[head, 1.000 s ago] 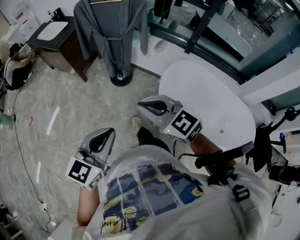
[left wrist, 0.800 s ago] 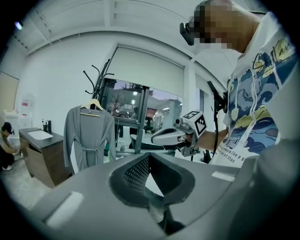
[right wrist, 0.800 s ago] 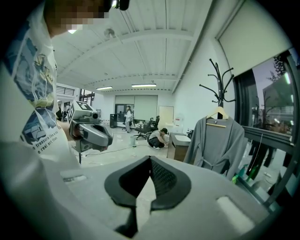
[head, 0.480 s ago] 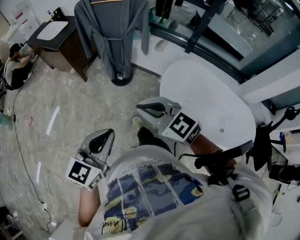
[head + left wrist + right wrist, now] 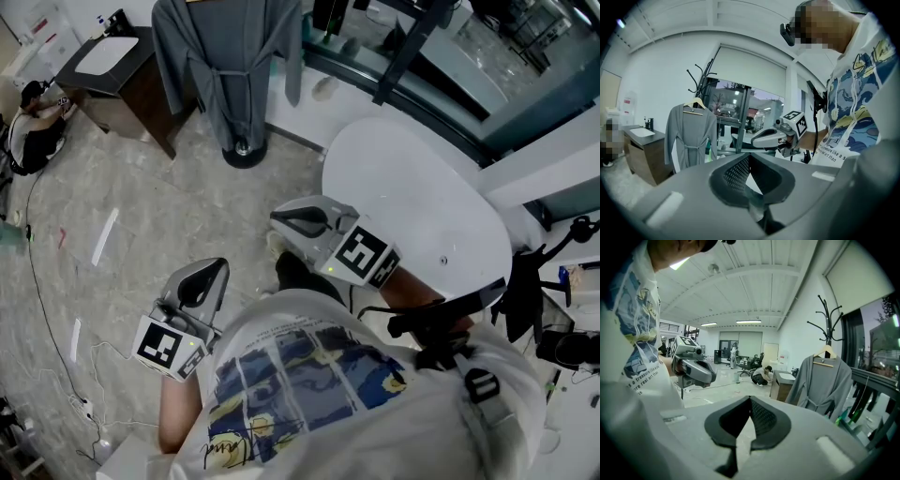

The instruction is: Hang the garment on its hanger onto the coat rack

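While both pairs of jaws sit closed and empty, left gripper (image 5: pixel 217 268) faces open floor (image 5: pixel 141 216); beyond, gray robe (image 5: pixel 230 66) on hanger (image 5: pixel 695 103) hangs from coat rack (image 5: pixel 244 152); right gripper (image 5: pixel 277 215) adjoins round table (image 5: pixel 422 197) edge.

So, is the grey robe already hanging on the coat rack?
Hanging. The grey robe drops straight from its wooden hanger, which sits up against the pole of the coat rack.
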### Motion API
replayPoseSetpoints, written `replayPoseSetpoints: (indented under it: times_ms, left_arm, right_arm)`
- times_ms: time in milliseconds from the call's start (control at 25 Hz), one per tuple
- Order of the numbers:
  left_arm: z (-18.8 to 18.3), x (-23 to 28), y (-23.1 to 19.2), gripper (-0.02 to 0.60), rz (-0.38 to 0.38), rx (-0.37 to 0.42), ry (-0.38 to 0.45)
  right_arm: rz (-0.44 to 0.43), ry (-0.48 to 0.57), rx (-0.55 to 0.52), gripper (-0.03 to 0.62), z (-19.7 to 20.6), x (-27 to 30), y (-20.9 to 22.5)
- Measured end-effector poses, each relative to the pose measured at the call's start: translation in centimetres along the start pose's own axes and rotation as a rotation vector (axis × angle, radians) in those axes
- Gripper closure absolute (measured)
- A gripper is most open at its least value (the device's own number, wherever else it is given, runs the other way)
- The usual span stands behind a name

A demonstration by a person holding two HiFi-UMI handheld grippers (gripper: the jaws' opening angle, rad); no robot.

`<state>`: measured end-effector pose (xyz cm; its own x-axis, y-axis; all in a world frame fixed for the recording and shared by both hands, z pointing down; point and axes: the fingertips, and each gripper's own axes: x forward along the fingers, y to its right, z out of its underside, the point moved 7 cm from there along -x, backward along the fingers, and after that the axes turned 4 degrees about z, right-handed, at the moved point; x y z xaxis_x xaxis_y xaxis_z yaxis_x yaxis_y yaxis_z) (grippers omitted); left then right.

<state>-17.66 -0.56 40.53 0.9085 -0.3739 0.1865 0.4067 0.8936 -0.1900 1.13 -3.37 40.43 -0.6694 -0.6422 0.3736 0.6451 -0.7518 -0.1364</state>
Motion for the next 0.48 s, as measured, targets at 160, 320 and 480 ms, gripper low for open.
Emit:
replayPoseSetpoints:
  times_ms: [160,320,480]
  left_arm:
    - [0.04,0.26,-0.03,0.58,0.003,-0.011,0.0]
    - [0.14,0.58,-0.26,0.578,0.005,-0.017,-0.004]
    - [0.13,0.86,-0.84,0.578,0.004,-0.027,-0.007]
  right_arm:
    - [-0.013,-0.014,-0.011,0.592,0.06,0.22,0.02]
    - [-0.02,-0.025,-0.015,0.592,0.28,0.57,0.25]
    - [-0.027,-0.038,-0.016,0.592,0.38,1.0,0.7]
